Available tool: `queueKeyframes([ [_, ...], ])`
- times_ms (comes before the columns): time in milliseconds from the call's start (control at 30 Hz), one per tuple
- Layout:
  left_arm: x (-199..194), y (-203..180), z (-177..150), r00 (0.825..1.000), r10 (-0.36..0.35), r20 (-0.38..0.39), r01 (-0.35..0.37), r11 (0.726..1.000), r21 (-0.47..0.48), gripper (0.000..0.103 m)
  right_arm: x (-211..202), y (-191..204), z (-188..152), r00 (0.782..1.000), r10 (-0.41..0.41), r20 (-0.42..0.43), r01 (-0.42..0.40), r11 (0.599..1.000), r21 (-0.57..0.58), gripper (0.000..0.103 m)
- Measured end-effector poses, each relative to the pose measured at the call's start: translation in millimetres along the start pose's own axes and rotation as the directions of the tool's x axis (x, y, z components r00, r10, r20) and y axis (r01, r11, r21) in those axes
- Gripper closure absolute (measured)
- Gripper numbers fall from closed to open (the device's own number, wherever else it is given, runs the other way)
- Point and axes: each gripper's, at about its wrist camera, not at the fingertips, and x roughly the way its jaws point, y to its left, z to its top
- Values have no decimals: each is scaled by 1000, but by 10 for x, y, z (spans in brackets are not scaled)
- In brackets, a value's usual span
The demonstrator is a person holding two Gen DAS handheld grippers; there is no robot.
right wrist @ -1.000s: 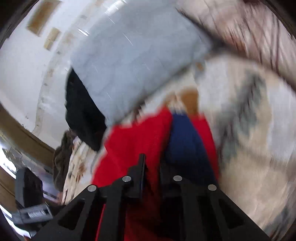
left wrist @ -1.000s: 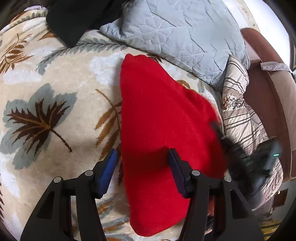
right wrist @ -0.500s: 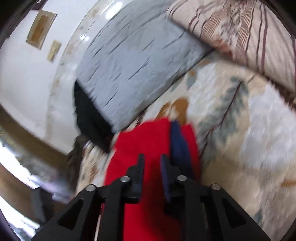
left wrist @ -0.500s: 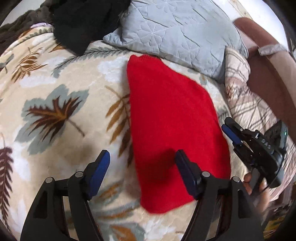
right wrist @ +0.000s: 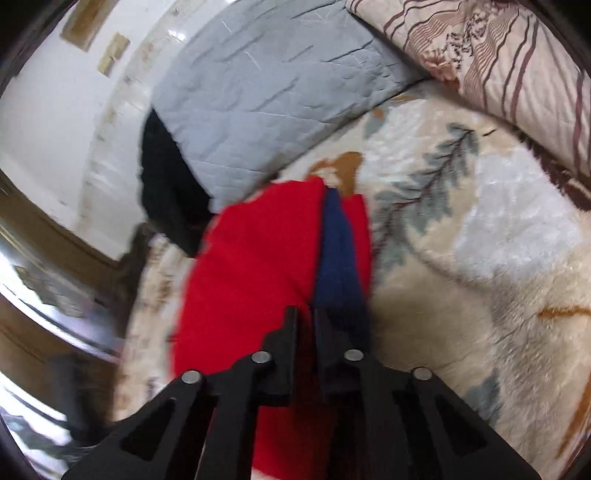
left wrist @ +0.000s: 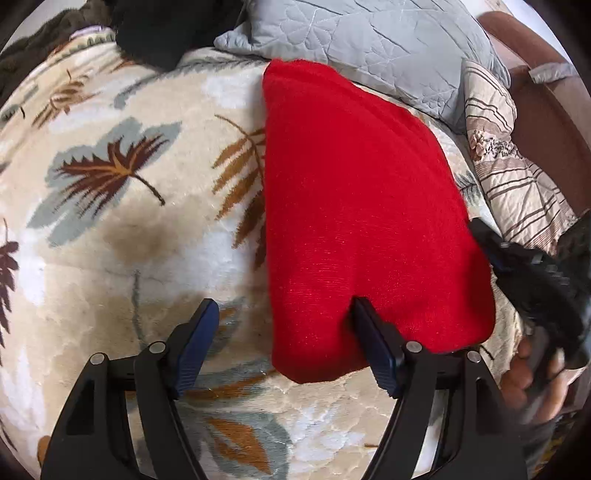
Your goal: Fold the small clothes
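A red knitted garment [left wrist: 354,206] lies folded in a long wedge on the leaf-patterned blanket [left wrist: 110,221]. My left gripper [left wrist: 282,314] is open; its right finger [left wrist: 373,343] presses on the garment's near end, its left finger [left wrist: 195,339] is over the blanket. In the right wrist view the red garment [right wrist: 255,266] shows a dark blue band [right wrist: 338,266]. My right gripper [right wrist: 304,317] is shut on the garment's edge, at the blue band. It also shows in the left wrist view [left wrist: 532,280] at the garment's right edge, blurred.
A grey quilted pillow [left wrist: 369,44] lies behind the garment, with a striped pillow [left wrist: 517,173] to the right and black clothing [left wrist: 166,29] at the back. A brown headboard [left wrist: 554,110] lies at the far right.
The garment's near end now reaches further toward my left gripper and lies broader. The left gripper's right finger now presses into the cloth. The right gripper has stayed at the garment's right edge.
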Motion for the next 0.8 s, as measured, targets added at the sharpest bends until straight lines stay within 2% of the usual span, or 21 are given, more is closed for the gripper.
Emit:
queueKeyframes([
  [33, -3, -2, -20, 1000, 6, 2, -6, 1000, 3, 28, -28, -15, -6, 999, 34, -9, -34, 999, 8, 76],
  [67, -8, -7, -24, 1000, 11, 5, -11, 1000, 4, 28, -43, -33, -17, 998, 56, -15, -56, 998, 20, 64],
  [100, -11, -4, -30, 1000, 14, 6, -14, 1000, 4, 28, -51, -66, -36, 997, 72, -20, -71, 997, 32, 61],
  [167, -17, -11, -34, 1000, 20, 5, -20, 1000, 4, 28, -8, -45, -82, 994, 85, -67, -83, 996, 24, 61],
  [233, -33, -25, -39, 1000, 27, 8, -27, 1000, 10, 28, 21, 34, -121, 997, 42, -72, -45, 998, -42, 85],
  [267, -52, -32, -40, 1000, 26, 8, -26, 1000, 10, 28, -1, 115, -127, 999, 5, -51, -10, 995, -101, 93],
  [367, -141, -64, -36, 1000, 4, 27, -4, 1000, 14, 28, -252, 276, -87, 998, 29, 61, -20, 988, -152, 94],
  [433, -176, -103, -29, 999, 11, 33, -12, 999, 32, 28, -302, 295, -38, 995, 11, 98, 4, 988, -153, 94],
  [500, -150, -127, -27, 999, 29, 28, -31, 998, 51, 28, -196, 232, -40, 997, -40, 71, 50, 988, -145, 94],
  [533, -107, -113, -31, 999, 41, 11, -41, 998, 53, 28, -57, 158, -76, 994, -102, 23, 105, 984, -142, 94],
  [567, -83, -91, -35, 999, 39, -5, -39, 998, 47, 28, 66, 103, -113, 991, -130, -32, 124, 983, -134, 93],
  [600, -83, -50, -40, 1000, 12, -17, -11, 999, 33, 28, 84, 70, -128, 991, -126, -45, 120, 985, -123, 91],
  [667, -166, 41, -20, 997, -73, -16, 73, 997, -16, 28, -3, 45, -87, 997, -82, -13, 81, 995, -66, 85],
  [700, -214, 75, 9, 993, -115, -6, 115, 993, -37, 28, -89, 47, -39, 997, -69, 31, 71, 997, -42, 84],
  [733, -270, 96, 68, 990, -144, 10, 144, 988, -53, 28, -197, 31, 19, 992, -62, 113, 64, 998, -11, 83],
  [800, -337, 73, 210, 989, -146, 38, 147, 988, -51, 28, -278, -28, 91, 984, -23, 176, 17, 999, 38, 74],
])
